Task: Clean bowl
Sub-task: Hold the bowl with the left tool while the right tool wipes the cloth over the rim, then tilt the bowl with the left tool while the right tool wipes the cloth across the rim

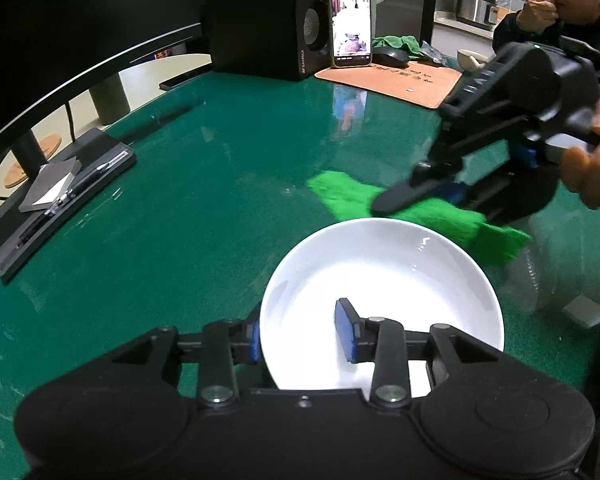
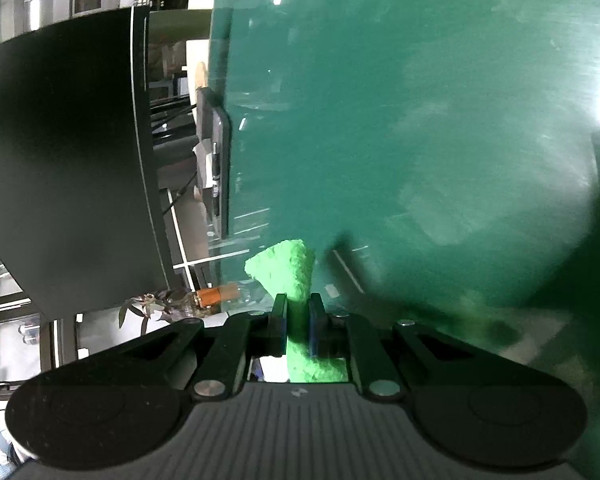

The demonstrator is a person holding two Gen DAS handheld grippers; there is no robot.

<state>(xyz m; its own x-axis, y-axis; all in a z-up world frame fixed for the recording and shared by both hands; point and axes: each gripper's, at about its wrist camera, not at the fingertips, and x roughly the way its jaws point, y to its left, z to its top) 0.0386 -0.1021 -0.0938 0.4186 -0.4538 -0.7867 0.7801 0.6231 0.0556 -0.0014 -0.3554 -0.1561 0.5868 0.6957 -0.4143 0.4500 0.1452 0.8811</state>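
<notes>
- Nearest the left wrist camera, the left gripper (image 1: pixel 304 334) is straddling the near rim of the white bowl (image 1: pixel 380 280): one blue pad is sitting outside the wall, the other inside, with a gap between the inner pad and the wall, so the jaws are standing apart around the rim.
- That bowl is resting on the green table (image 1: pixel 180 208), close to its near edge.
- Beyond the bowl's far rim, the right gripper (image 1: pixel 384 204) is pinching a bright green cloth (image 1: pixel 352 196), jaws clamped on it.
- Seen from the right wrist camera, the cloth is fanning out past the fingertips.
- A hand (image 1: pixel 596 164) is gripping the right tool's handle.
- Farther back, a phone (image 1: pixel 350 26) is leaning against a speaker (image 1: pixel 260 16).
</notes>
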